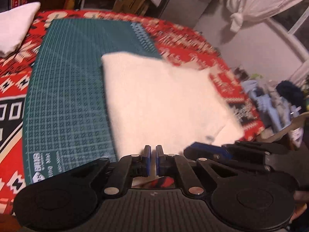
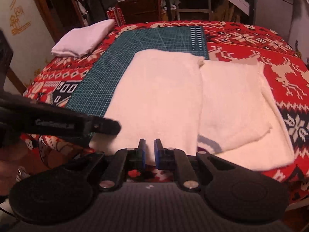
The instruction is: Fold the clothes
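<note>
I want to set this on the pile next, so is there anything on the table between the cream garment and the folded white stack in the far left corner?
Nothing visible. Between the cream garment and the folded white stack lie only the flat green cutting mat and the red patterned tablecloth.

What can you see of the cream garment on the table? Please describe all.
The cream garment looks soft and fuzzy, like knit or fleece. It lies flat, partly folded: one panel is laid over the left half, and a second layer lies on the right part. Near its front edge a blue-grey curved band shows. Its left half rests on the green mat, its right half on the red patterned cloth. Whether either gripper near its front edge touches it, I cannot tell.
</note>
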`<state>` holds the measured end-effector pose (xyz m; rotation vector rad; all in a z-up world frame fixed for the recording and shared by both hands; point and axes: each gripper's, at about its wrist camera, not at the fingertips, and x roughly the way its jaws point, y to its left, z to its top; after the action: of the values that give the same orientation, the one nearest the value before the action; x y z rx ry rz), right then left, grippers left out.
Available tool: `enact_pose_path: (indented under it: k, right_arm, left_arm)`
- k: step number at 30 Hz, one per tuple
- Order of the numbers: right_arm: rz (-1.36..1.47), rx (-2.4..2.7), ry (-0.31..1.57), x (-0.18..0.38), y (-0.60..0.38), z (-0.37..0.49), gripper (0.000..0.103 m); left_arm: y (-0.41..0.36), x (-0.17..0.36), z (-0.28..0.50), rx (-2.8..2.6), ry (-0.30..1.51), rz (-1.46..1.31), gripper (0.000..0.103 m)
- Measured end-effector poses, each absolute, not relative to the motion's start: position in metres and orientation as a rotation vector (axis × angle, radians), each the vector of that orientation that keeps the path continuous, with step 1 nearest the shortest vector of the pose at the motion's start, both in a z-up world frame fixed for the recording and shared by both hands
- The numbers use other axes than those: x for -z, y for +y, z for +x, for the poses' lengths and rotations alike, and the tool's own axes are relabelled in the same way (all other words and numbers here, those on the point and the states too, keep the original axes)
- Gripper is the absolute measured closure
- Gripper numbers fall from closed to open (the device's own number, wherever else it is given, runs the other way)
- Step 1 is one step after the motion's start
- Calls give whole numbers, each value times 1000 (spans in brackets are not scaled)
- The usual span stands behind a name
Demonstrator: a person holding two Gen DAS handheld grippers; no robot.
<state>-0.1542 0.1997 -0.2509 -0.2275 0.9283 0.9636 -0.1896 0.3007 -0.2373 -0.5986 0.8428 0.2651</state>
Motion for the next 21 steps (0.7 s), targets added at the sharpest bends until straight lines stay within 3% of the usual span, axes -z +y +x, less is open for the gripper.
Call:
enact_pose_path:
  k: [14,21]
  right_arm:
    - [-183,-906,925,264,178,-134,92]
    - [-131,-894,936,247,157,-144,90]
  left_arm:
    - [290,259,-186,-253,906,-632,100]
    - [276,243,-195,-266,857,-582,100]
